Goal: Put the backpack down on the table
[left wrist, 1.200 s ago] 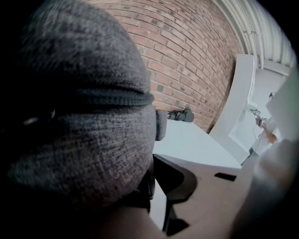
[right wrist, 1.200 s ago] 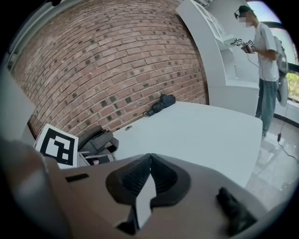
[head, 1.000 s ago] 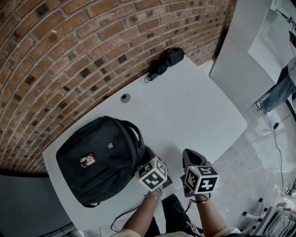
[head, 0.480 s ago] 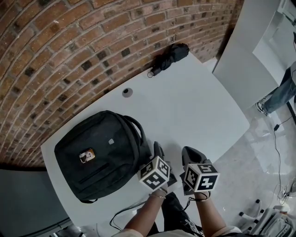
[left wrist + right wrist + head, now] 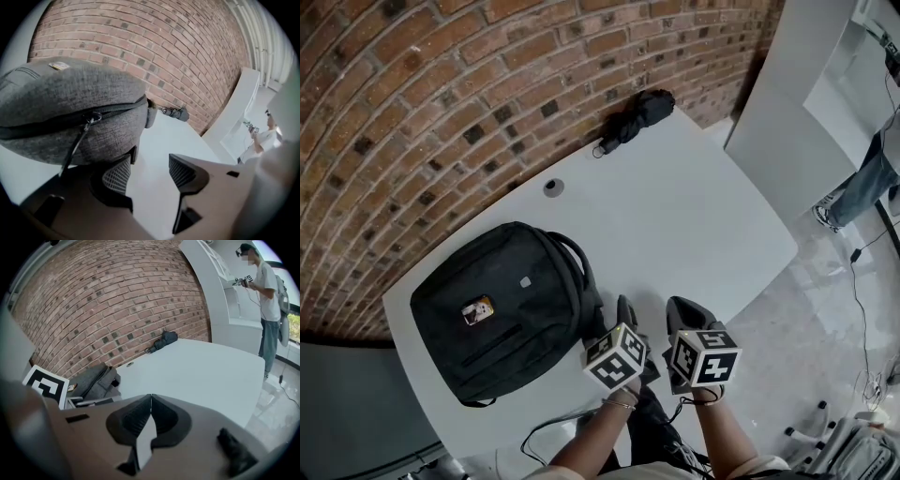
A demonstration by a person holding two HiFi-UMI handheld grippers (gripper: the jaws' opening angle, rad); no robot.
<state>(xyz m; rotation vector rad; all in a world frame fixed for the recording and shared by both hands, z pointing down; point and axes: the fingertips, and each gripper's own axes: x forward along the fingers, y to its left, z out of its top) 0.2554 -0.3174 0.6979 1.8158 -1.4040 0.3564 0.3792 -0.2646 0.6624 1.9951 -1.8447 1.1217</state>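
Already the backpack, likely soft and saggy, lies flat at the counter's left end, best lifted by its top handle; the left tongs, jaws just opening, stand wide and empty beside it, the right tongs closed on nothing

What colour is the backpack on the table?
The backpack is black to dark grey, with a small light badge. The head view shows it best.

Office-like room, brick wall, white table, glossy floor
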